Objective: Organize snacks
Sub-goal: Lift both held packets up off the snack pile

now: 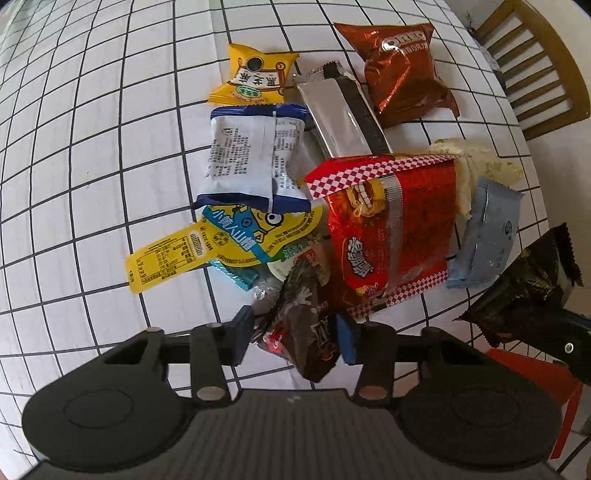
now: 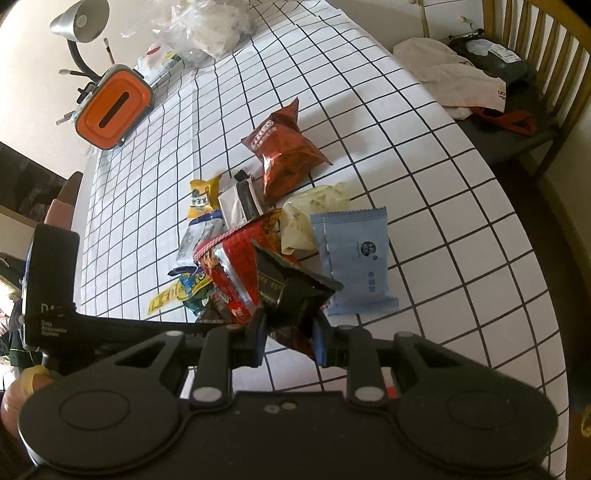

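A pile of snack packets lies on the white checked tablecloth (image 1: 92, 166). My left gripper (image 1: 295, 334) is shut on a dark brown packet (image 1: 299, 332) at the pile's near edge. My right gripper (image 2: 290, 332) is shut on a black packet (image 2: 291, 291), held above the table; it also shows in the left wrist view (image 1: 524, 288). In the pile are a red noodle packet (image 1: 391, 229), a white-and-blue packet (image 1: 251, 158), a yellow minion packet (image 1: 221, 240), a silver bar (image 1: 340, 114), a brown Oreo bag (image 1: 402, 70), a small yellow packet (image 1: 255, 74) and a pale blue packet (image 2: 354, 258).
An orange-lidded box (image 2: 112, 107) and a desk lamp (image 2: 81, 22) stand at the far left of the table, with clear plastic bags (image 2: 207, 29) behind. A wooden chair (image 2: 528, 74) with cloth and bags stands at the right. The table edge runs along the right.
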`<state>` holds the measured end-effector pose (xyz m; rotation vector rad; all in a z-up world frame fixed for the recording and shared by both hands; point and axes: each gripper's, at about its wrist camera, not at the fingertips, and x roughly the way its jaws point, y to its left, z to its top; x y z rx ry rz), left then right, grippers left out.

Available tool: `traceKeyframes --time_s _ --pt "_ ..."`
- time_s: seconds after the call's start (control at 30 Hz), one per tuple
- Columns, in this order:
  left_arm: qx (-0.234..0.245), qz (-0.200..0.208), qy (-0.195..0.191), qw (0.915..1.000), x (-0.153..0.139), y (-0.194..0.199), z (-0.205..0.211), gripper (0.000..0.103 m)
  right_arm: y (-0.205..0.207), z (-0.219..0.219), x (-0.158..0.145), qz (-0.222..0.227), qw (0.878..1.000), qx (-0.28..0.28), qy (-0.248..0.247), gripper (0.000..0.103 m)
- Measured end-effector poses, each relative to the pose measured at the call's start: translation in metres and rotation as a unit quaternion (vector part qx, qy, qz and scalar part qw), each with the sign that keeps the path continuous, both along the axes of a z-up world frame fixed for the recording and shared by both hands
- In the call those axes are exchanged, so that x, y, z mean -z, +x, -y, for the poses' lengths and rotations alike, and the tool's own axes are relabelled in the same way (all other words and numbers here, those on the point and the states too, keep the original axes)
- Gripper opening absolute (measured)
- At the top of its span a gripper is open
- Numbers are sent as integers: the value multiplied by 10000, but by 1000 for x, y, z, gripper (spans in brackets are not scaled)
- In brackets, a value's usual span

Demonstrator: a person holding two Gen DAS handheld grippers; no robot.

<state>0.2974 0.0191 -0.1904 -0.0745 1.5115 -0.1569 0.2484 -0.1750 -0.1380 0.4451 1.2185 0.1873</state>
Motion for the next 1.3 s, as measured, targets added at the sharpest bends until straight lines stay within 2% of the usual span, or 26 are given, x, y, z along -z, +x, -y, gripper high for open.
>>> traceKeyframes --time_s 0.03,0.07,0.27,0.37,0.6,1.0,1.3 --pt "-57 27 -88 9999 0 -1 -4 40 0 0 0 1 10000 -2 -15 24" --pt "-127 65 -189 9997 -2 -3 -9 31 0 0 0 -5 10000 -3 -18 24" --pt "-392 181 -395 9983 -3 -10 -25 29 -3 -2 0 -20 10000 -49 -42 24" --pt "-502 324 -561 9966 -9 -15 -33 29 -6 -3 -2 10 9999 -97 -31 24" --pt "-778 594 -681 9929 -27 -23 -43 29 -11 -3 -15 172 9996 -229 1 24" --pt "-788 1342 -617 9859 -88 -56 -29 29 -38 7 -54 535 9955 -750 222 24" --pt "-763 1590 -444 9833 -126 -105 -17 29 -64 10 -72 710 9889 -1260 341 24"
